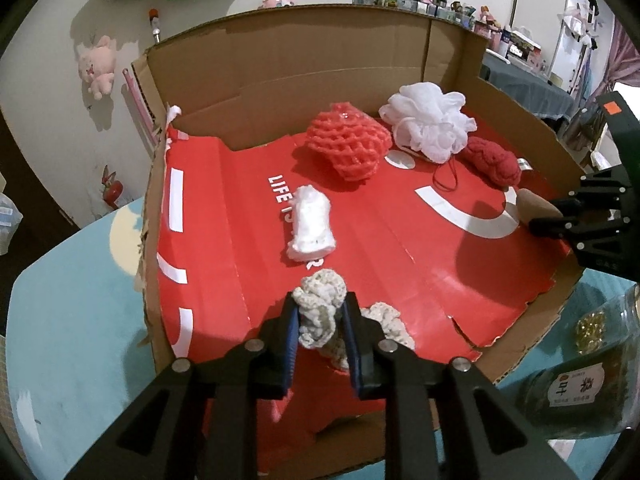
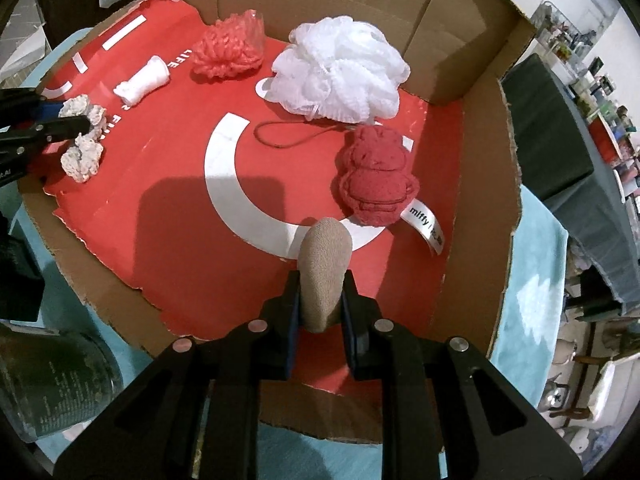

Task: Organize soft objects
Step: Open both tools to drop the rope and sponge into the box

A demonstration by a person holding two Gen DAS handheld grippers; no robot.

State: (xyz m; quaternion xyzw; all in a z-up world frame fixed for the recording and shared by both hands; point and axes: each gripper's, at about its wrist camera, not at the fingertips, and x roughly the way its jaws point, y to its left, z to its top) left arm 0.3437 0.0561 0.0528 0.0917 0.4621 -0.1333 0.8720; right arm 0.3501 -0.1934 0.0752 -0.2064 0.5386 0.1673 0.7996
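A flattened cardboard box [image 1: 452,52] with a red printed inner face lies spread under both grippers, its brown walls standing up beyond the fingertips.

Far ahead of the right gripper's fingers and a little to their right, the white mesh bath pouf [image 2: 340,68] sits against the back wall, the biggest of the soft things. Just ahead of those fingers and to the right lies the dark red plush toy [image 2: 376,176] with a white label at its near end, touching the pouf's lower edge. Left of the pouf, well beyond the fingers, rests the coral foam net [image 2: 226,50], and further left a small white roll [image 2: 142,78].

The left gripper [image 1: 320,320] points down at the red surface, its jaws nearly closed with the blue pads against a cream crocheted scrunchie [image 1: 318,312]; part of the piece bunches above the fingertips and part trails onto the cardboard to the right of the fingers.

The right gripper [image 2: 322,300] also points steeply down, its jaws almost closed on a tan sock-like piece [image 2: 326,264], pads pressing its sides. The rounded end sticks out past the fingertips, over the white arc printed on the cardboard.
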